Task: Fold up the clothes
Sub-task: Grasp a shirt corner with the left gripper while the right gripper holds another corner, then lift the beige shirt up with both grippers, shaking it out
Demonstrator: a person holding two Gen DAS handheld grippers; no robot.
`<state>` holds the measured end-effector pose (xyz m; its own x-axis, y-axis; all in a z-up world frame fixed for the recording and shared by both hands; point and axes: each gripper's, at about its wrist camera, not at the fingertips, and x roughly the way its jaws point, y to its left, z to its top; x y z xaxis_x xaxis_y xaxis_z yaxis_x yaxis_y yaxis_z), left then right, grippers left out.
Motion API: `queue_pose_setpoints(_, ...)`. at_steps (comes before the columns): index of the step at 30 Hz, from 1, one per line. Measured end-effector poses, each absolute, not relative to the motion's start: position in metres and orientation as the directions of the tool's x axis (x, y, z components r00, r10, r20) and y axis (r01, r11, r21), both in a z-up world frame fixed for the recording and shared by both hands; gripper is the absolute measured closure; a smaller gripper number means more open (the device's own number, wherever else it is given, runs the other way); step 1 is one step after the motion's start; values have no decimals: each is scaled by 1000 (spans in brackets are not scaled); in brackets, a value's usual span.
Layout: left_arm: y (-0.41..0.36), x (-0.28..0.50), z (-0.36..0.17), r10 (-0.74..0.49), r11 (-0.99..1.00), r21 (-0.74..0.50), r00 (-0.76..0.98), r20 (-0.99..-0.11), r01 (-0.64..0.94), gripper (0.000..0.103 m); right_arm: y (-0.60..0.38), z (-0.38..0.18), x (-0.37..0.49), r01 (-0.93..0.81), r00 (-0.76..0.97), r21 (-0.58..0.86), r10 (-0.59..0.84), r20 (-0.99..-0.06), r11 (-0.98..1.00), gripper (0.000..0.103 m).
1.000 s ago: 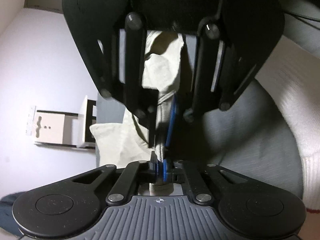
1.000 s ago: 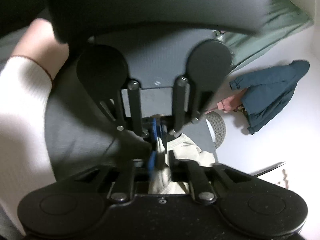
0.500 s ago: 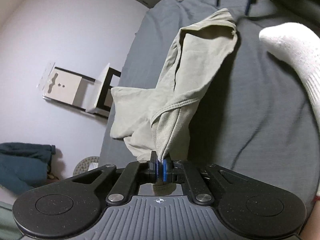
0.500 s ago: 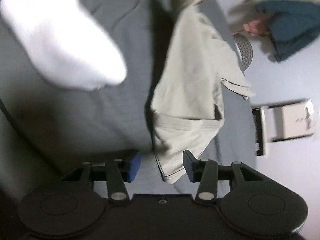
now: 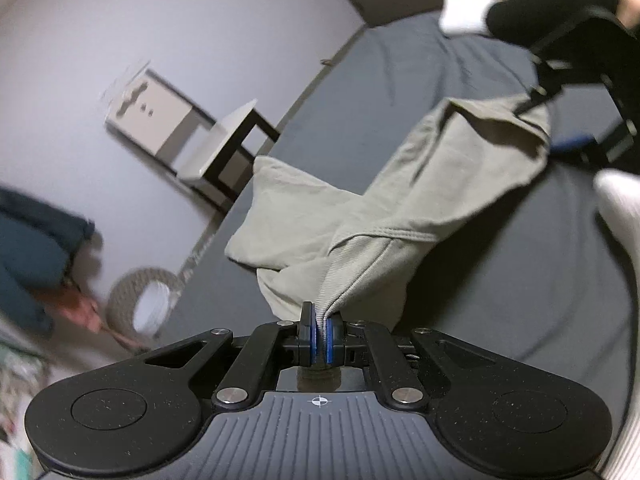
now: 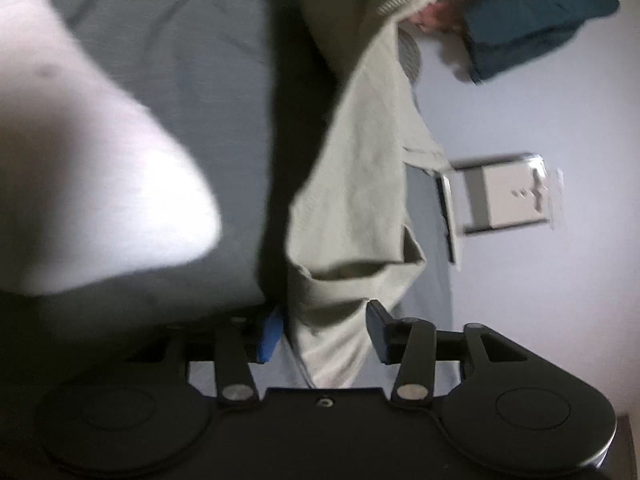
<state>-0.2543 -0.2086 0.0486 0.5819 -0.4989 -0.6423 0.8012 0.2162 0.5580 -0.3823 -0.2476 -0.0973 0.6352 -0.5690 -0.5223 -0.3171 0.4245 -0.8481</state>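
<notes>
A pale lilac-grey wall [image 5: 180, 32] takes up the left of the room, smooth and bare. Low against it lies a heap of dark teal cloth [image 5: 28, 248], and beside that a round woven basket [image 5: 140, 300], coarse and rope-like, tipped so its opening faces out. Further along the wall stands a small white side table [image 5: 192, 136] with black legs, boxy and hard-edged, close to the left edge of the bed.

The bed [image 5: 500, 280] is covered in a dark grey sheet, matte and faintly creased, running from the left edge across to the right. On it, near that left edge, is the khaki-green garment [image 5: 400, 200], a soft cotton knit with a ribbed band; part rests on the sheet and part is lifted in a slack ridge toward the far right.

The left gripper [image 5: 319, 334] has its blue pads pressed together on the ribbed band, pinching it. From the right wrist view, the right gripper [image 6: 322, 334] has its jaws spread, with the garment's [image 6: 360, 160] hemmed end lying loose between the blue pads [image 6: 269, 334]. A foot in a white sock [image 5: 624, 216], thick and ribbed, rests at the right edge of the bed.
</notes>
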Motion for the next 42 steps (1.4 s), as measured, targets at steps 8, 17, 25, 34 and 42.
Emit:
queue_pose_setpoints(8,-209,-235,40,-488,286,488,563,-667,825,99,-256,-79,-393,-138,673,-912,-639,-372,386,48)
queue_pose_setpoints(17,-196,-233,35,-467,309,477,568,-678,823,99,-257,-62,-400,-21,724,-925,-632,-276,380,59)
queue_pose_setpoints(25,-198,-237,32,-467,299,478,564,-681,826,99,-274,-53,-389,-16,722,-882,-605,-336,471,98)
queue_pose_setpoints(34,-179,-277,63,-505,354,766,799,-327,537,99,-261,8,-412,229,813,-863,-576,-85,451,100)
queue_pose_setpoints(42,-129,-323,194,-511,500,860,836,202,98,99,-224,157,-446,578,770,-744,-526,361,335,100)
